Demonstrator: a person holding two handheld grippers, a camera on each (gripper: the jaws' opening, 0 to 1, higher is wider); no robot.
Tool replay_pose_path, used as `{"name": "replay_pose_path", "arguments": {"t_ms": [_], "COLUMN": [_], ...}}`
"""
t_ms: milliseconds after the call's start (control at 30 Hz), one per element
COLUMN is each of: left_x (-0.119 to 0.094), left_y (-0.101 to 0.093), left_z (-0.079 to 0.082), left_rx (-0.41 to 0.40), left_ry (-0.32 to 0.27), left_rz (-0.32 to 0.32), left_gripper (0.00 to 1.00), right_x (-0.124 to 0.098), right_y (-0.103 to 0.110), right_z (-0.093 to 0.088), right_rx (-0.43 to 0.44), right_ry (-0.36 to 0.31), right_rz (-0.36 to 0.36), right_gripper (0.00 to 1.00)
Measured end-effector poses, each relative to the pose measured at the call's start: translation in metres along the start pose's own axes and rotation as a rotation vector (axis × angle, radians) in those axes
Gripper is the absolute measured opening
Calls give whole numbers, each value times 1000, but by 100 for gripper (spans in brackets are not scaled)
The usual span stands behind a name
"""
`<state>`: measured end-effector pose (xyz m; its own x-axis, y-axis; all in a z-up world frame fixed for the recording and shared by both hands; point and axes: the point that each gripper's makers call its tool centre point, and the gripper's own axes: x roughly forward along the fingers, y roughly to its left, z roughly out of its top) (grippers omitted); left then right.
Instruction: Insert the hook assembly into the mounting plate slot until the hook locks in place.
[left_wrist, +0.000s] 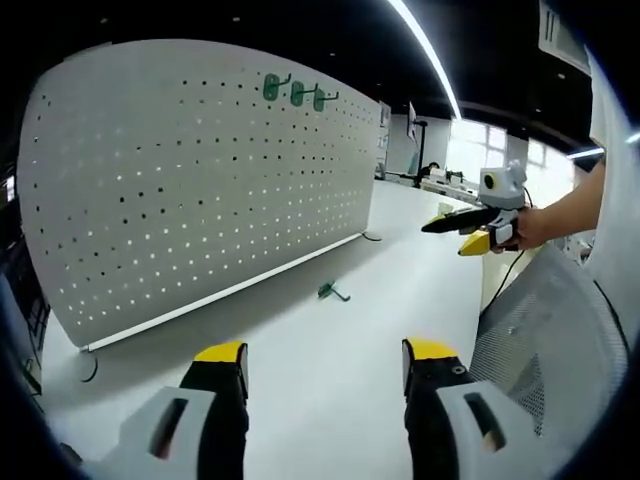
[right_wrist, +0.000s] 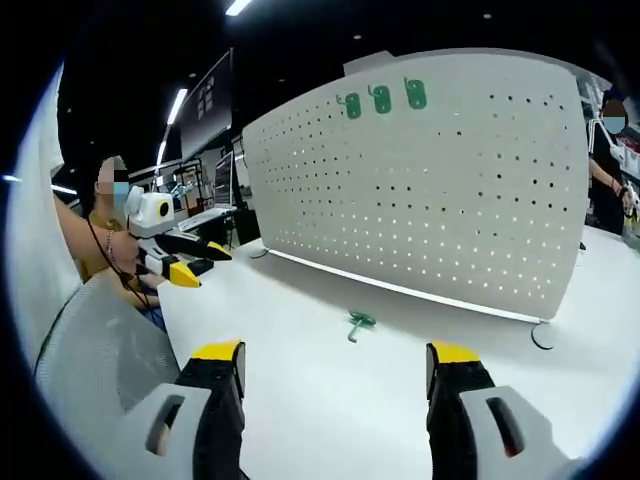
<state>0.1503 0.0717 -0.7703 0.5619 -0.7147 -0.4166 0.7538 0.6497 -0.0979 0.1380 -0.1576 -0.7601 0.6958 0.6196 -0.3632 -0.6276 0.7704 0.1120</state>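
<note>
both tongs wide open and empty, green hook loose on the bench
left tongs (left_wrist: 325, 368) and right tongs (right_wrist: 337, 372) hover low over the white bench (left_wrist: 330, 400); ahead lies the green hook (left_wrist: 333, 292), near the foot of the pegboard (left_wrist: 200, 180), where three green hooks (left_wrist: 297, 94) hang.

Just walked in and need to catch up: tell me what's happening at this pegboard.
A person holds a two-jaw gripper in each hand over a white table. The left gripper and right gripper are both open and empty. One green hook lies loose on the table in front of the upright white pegboard; three green hooks already hang near the board's top edge. Nothing has been picked up yet.
</note>
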Motion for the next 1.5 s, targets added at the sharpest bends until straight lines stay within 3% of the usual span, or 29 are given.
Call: {"name": "replay_pose_path", "arguments": {"t_ms": [800,933,1267,1500], "left_x": [36,43,69,90], "left_y": [-8,-6,-10,-14], "left_z": [12,10,20,17], "left_rx": [94,162,272,314], "left_ry": [69,122,179,244], "left_rz": [-103,-117,-182,-226], "left_gripper": [73,71,70,71], "right_x": [-4,-6,-11,-14], "right_y": [5,3,3,1], "right_z": [-7,-7,-11,-13], "right_rx": [29,31,31,31], "right_ry": [5,3,10,15], "right_rz": [7,2,-3,-7], "right_gripper": [73,73,72,74]}}
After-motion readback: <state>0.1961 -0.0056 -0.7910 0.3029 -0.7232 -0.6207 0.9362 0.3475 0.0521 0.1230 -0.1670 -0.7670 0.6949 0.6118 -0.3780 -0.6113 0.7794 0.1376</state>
